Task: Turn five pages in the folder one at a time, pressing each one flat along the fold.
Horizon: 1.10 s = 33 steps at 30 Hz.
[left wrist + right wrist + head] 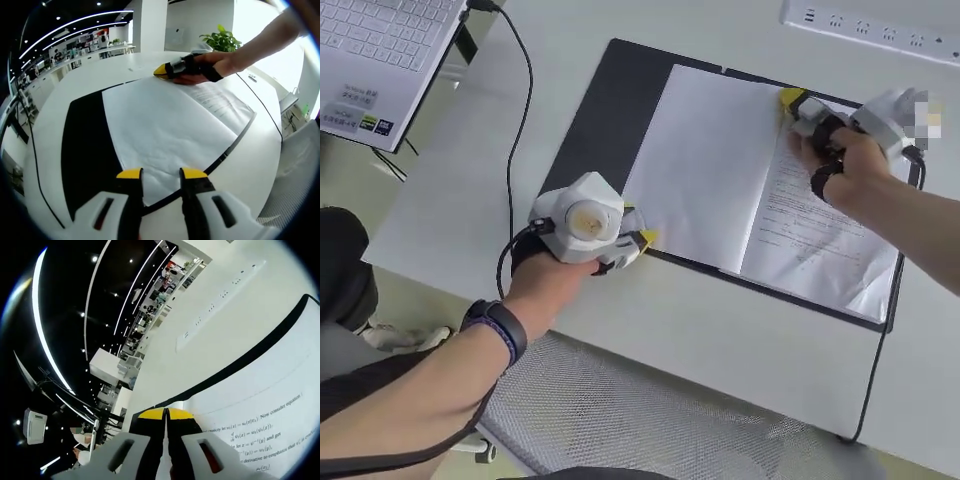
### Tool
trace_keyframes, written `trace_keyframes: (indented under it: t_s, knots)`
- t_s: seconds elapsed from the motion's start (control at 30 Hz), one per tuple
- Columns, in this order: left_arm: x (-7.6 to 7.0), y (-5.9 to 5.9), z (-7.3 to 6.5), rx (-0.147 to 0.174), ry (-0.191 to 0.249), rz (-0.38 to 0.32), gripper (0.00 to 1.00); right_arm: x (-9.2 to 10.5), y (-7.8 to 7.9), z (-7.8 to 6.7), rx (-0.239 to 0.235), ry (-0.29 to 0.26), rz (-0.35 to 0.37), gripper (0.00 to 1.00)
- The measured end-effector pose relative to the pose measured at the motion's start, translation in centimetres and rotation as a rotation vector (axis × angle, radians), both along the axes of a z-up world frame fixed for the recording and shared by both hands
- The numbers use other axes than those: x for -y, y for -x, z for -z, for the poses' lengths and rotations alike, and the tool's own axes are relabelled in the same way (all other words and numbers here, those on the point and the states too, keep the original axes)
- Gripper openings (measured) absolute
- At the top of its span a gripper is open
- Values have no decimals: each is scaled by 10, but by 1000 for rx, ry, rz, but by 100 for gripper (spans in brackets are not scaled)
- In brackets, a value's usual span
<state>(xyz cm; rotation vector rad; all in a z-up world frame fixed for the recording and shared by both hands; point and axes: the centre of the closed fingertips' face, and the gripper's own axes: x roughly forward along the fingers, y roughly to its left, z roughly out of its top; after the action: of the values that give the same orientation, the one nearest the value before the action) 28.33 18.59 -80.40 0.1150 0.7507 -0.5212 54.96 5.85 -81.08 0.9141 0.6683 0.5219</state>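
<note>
Folder (pixel 588 130) of matte black board lies open flat on the smooth white desk (pixel 720 340), slightly askew to me. A blank white sheet (pixel 705 160) is spread across its left half, faintly rippled. A sheet of fine printed text (pixel 820 240) covers the right half, its near corner curling up a little. My left hand-held gripper (pixel 642 240) sits at the folder's near edge, just beside the blank sheet's lower corner. In the left gripper view its yellow-capped jaws stand a narrow gap apart with nothing between them. My right hand-held gripper (pixel 792 100) is at the far end of the fold, on the top of the printed sheet. In the right gripper view its yellow tips are closed tight against each other, and I can see no paper caught between them. A thin black cable (pixel 520 110) curves across the desk past a silver laptop (pixel 380 50), and a long white power strip (pixel 870 25) lies beyond the folder.
</note>
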Motion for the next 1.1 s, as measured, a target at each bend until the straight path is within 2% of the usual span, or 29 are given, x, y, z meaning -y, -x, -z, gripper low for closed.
trace_keyframes:
  t_s: [0.23, 0.37, 0.47, 0.67, 0.97, 1.1]
  knots:
    - [1, 1, -3, -1, 3, -4, 28, -2, -7, -1, -2, 3, 11, 0]
    - [0, 0, -4, 1, 4, -6, 28, -4, -3, -3, 22, 31, -12, 0]
    - [0, 0, -4, -2, 4, -4, 27, -4, -1, -3, 25, 32, -19, 0]
    - [0, 0, -4, -6, 5, -1, 26, -8, 21, -6, 43, 59, -101, 0]
    - [0, 0, -3, -7, 3, 0, 26, -9, 52, -6, 47, 53, -184, 0]
    - [0, 0, -3, -6, 5, 3, 27, -12, 77, -9, 47, 45, -227, 0]
